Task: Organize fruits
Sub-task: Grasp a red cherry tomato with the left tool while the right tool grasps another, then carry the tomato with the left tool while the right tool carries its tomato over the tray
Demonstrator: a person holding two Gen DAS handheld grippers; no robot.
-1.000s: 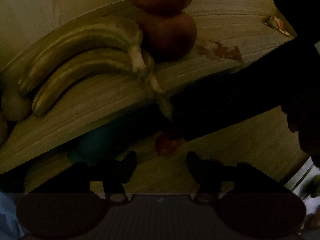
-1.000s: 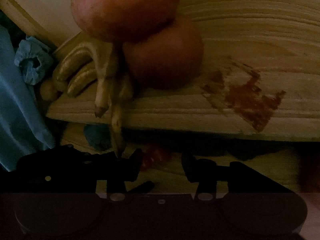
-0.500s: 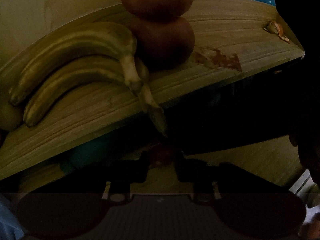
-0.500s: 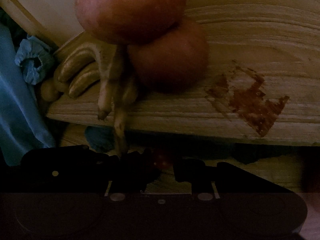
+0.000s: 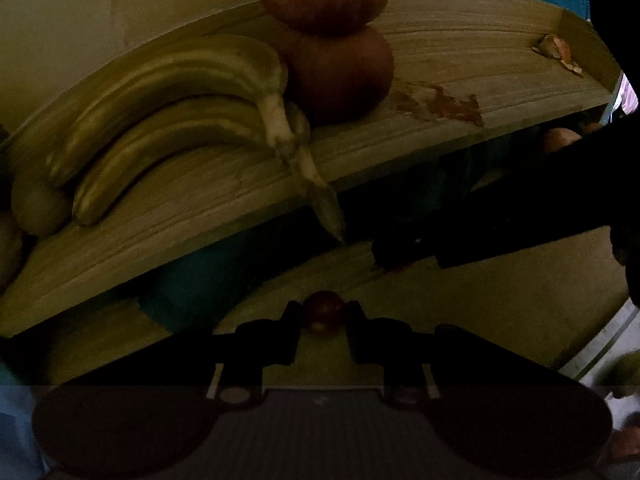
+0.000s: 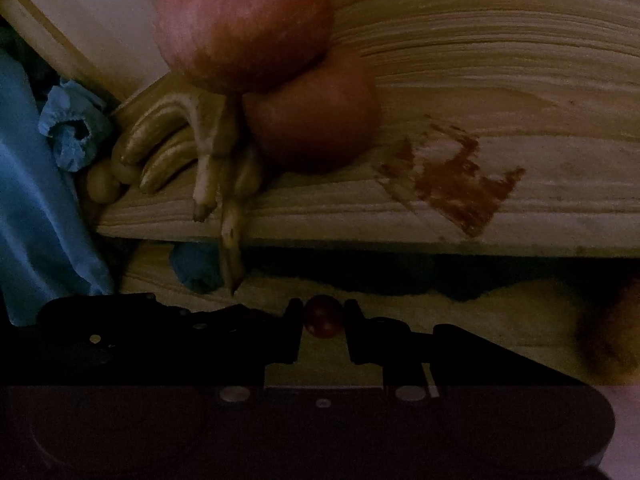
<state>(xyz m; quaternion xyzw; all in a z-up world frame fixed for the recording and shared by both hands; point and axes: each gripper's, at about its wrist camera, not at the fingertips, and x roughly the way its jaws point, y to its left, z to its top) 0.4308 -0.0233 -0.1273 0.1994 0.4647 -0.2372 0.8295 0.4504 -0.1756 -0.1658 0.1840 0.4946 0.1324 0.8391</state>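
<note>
While both fingers pinch small red fruits (image 5: 323, 312), only the right view shows crumpled blue cloth (image 6: 72, 124).

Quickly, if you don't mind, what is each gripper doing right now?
Left gripper: shut on a small red fruit.
Right gripper: shut on a small red fruit as well.

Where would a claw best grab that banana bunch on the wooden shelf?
Probably the banana bunch by its neck, where the stems join, coming from the front. The neck points toward the shelf edge, with one stem overhanging; the fruits lie flat, and the apples crowd the far side.
</note>
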